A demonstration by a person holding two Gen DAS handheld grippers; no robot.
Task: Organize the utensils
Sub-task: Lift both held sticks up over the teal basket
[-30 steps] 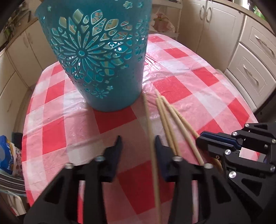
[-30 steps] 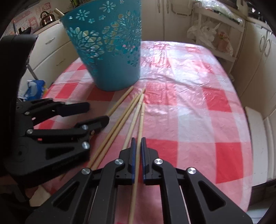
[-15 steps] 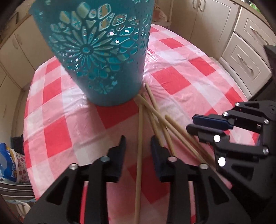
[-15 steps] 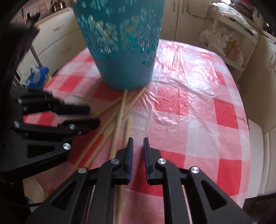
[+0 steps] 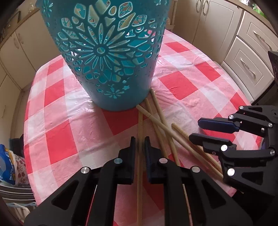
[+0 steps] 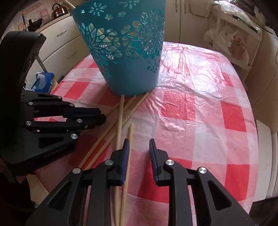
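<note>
A teal cut-out basket (image 5: 107, 60) (image 6: 128, 52) stands on the red-and-white checked tablecloth (image 5: 182, 83). Several wooden chopsticks (image 5: 161, 128) (image 6: 121, 113) lie crossed at its base. My left gripper (image 5: 139, 144) (image 6: 101, 115) straddles one chopstick (image 5: 139, 121); its jaws are closing, with a thin gap still showing on each side of the stick. My right gripper (image 6: 139, 144) (image 5: 205, 132) is opening. A loose chopstick (image 6: 130, 132) lies on the cloth along its left finger, with nothing gripped.
Cream cabinets and drawers (image 5: 246, 66) ring the table. A blue bag (image 5: 7, 166) (image 6: 43, 81) sits on the floor at the left. A kettle (image 6: 58, 11) stands on the counter and a shelf with plastic bags (image 6: 224, 40) at the far right.
The right gripper let go of its chopstick and opened, and the stick now lies on the cloth. The left gripper lined up over a chopstick and narrowed its jaws around it.
</note>
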